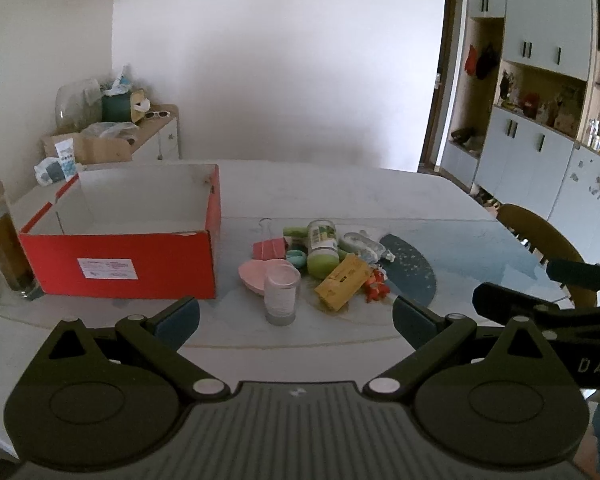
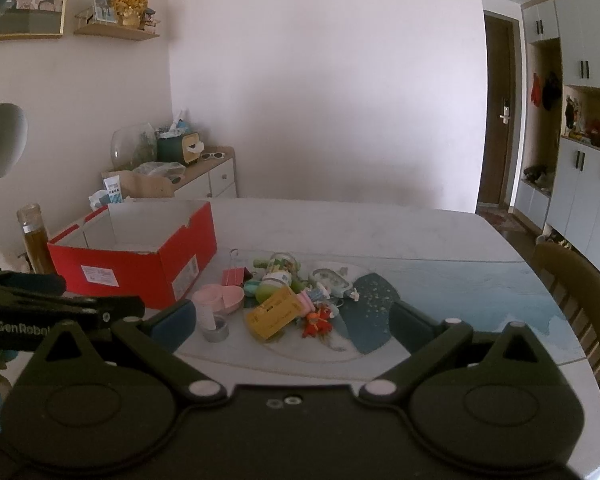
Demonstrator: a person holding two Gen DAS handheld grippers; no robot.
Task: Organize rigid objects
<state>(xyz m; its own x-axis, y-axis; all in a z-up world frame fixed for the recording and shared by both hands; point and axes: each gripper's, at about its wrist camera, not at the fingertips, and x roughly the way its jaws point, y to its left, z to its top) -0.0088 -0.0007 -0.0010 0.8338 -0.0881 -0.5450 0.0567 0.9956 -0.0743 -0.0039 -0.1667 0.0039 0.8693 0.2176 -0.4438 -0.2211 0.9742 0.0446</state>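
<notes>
Left wrist view: left gripper (image 1: 296,316) spread wide, holding nothing, hovering above the table (image 1: 380,196). Clear cup (image 1: 282,293) directly ahead, near, just beyond the line between the fingertips, upright, touching or almost touching the pink dish (image 1: 254,275) behind it (hard to tell which). Probably best to take this cup first: advance straight and low, close around the middle of its wall, lift before moving left to the red box (image 1: 120,258), open and apparently empty. Rest of the pile, with yellow card (image 1: 342,282) and green-lidded jar (image 1: 322,244), farther and to the right.

Right wrist view: right gripper (image 2: 290,322) also wide open and empty. Yellow card (image 2: 274,314) just ahead of the gap, red figure (image 2: 318,322) beside it; clear cup (image 2: 212,322) toward the left finger. Better to keep this gripper back meanwhile, away from the left gripper (image 2: 56,300) at the left edge.
</notes>
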